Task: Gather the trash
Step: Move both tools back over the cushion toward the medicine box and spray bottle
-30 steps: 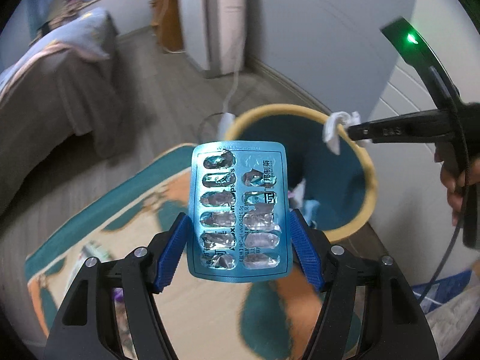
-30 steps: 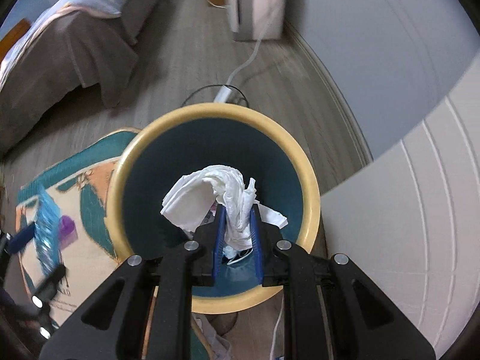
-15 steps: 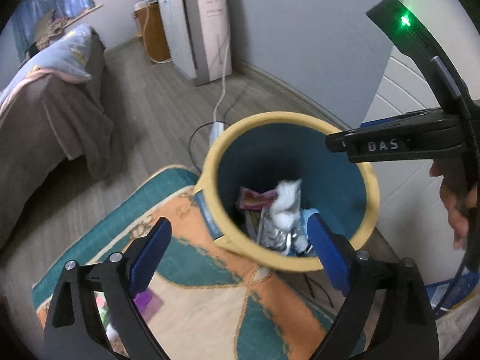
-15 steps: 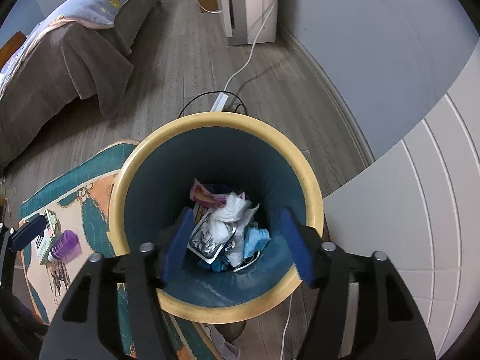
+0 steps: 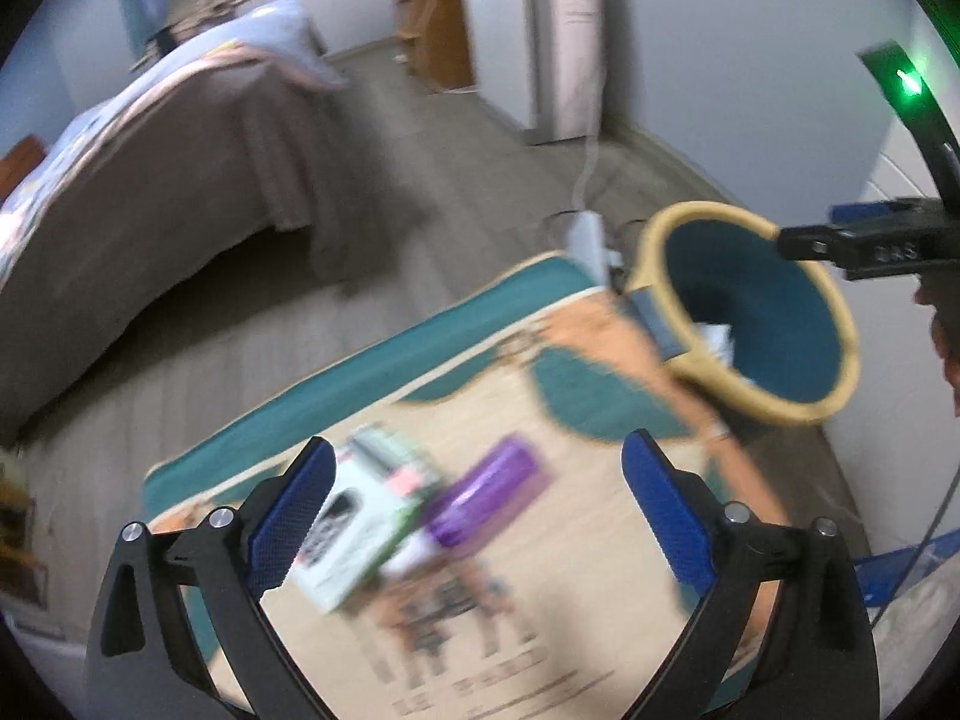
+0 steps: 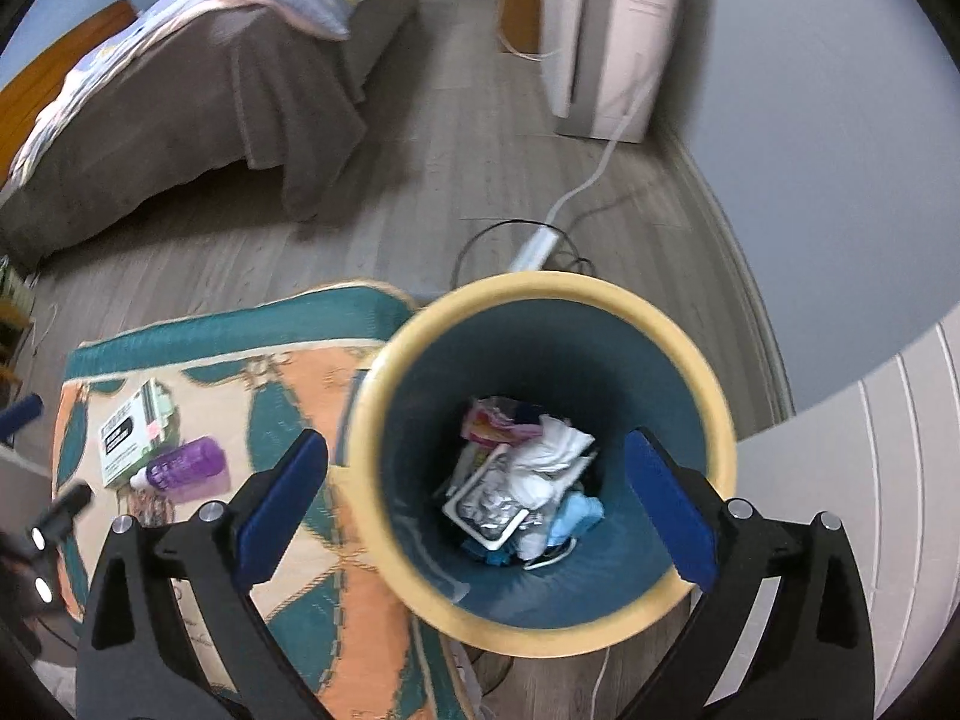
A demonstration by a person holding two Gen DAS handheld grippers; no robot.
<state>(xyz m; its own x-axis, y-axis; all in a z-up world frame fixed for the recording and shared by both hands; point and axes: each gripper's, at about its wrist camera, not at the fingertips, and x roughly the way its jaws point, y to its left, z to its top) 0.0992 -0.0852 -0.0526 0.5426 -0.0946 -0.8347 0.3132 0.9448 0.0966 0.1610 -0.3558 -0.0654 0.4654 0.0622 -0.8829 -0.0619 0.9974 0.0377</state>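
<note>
Partly done, by the look of it — crumpled white tissue [image 6: 549,456] and silver blister pack [image 6: 489,510] already inside the round yellow-rimmed teal bin [image 6: 390,540], both claws, left [image 5: 474,510] and right [image 6: 474,504], spread wide and empty — small green-and-white carton [image 6: 129,438] and purple plastic bottle [image 6: 186,468] left on the patterned rug [image 6: 336,612].

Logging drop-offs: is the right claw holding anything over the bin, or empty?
Empty. The right claw is spread wide above the bin, and the white tissue lies inside.

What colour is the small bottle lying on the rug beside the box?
Purple with a pale cap end; the bottle shows sharpest in the right wrist view.
</note>
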